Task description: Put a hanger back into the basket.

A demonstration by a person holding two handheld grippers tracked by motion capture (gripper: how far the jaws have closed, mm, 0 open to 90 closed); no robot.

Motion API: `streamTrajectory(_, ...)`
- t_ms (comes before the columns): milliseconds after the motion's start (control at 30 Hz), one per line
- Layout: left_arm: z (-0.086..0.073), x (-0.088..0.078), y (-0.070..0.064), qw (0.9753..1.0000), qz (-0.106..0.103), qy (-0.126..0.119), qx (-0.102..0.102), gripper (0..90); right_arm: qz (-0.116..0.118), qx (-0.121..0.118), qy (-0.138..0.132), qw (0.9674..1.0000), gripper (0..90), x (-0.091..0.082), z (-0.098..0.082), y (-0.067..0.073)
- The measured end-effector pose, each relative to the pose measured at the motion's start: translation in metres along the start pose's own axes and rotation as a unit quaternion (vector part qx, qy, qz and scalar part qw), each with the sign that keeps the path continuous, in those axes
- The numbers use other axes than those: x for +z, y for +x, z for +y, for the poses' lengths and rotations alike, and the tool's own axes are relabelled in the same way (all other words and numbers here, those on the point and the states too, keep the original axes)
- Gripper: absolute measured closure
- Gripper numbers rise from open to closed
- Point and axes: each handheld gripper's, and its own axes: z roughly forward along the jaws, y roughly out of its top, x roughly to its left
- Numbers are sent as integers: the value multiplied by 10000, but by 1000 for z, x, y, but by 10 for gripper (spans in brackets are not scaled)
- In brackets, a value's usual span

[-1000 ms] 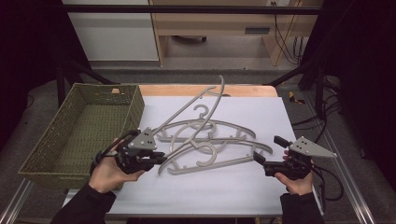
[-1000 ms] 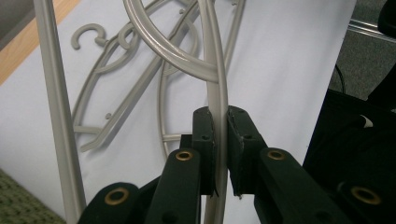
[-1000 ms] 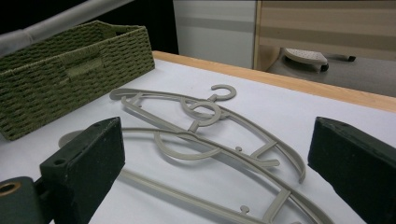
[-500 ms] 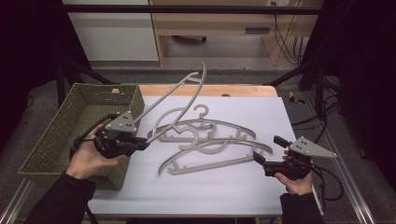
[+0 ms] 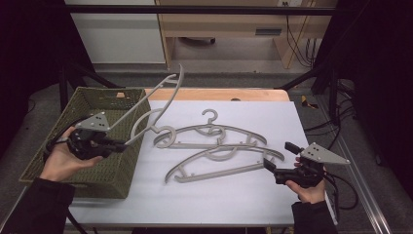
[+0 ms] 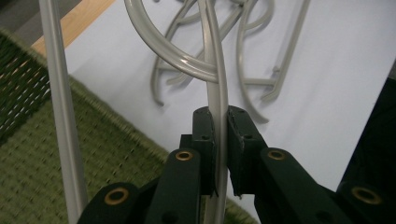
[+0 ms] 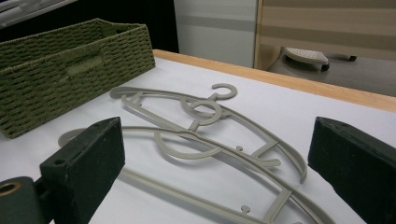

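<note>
My left gripper is shut on a grey plastic hanger, which it holds tilted up in the air above the right rim of the green woven basket. In the left gripper view the jaws pinch the hanger's thin bar, and its round hook curves just ahead of them. Two more grey hangers lie overlapping on the white table top. My right gripper stands open beside the right end of the nearer hanger. Its wide-set jaws frame the lying hangers.
The basket sits at the table's left side and looks empty inside. The white sheet covers the table, with a wooden edge along the back. Dark frame posts stand at both sides.
My left gripper has carried the hanger leftward, off the pile and over the basket's right rim. The right gripper and the two lying hangers have stayed put.
</note>
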Motion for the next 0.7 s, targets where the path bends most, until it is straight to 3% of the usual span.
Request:
streamTrajectory(300,-45,-4,26,9991,91,212,-346,822,5,-15,17,10000,39,2,-1,0)
streamTrajectory(700,-77,-11,41,9976,150,244,-623,821,-14,-18,36,10000,39,2,-1,1)
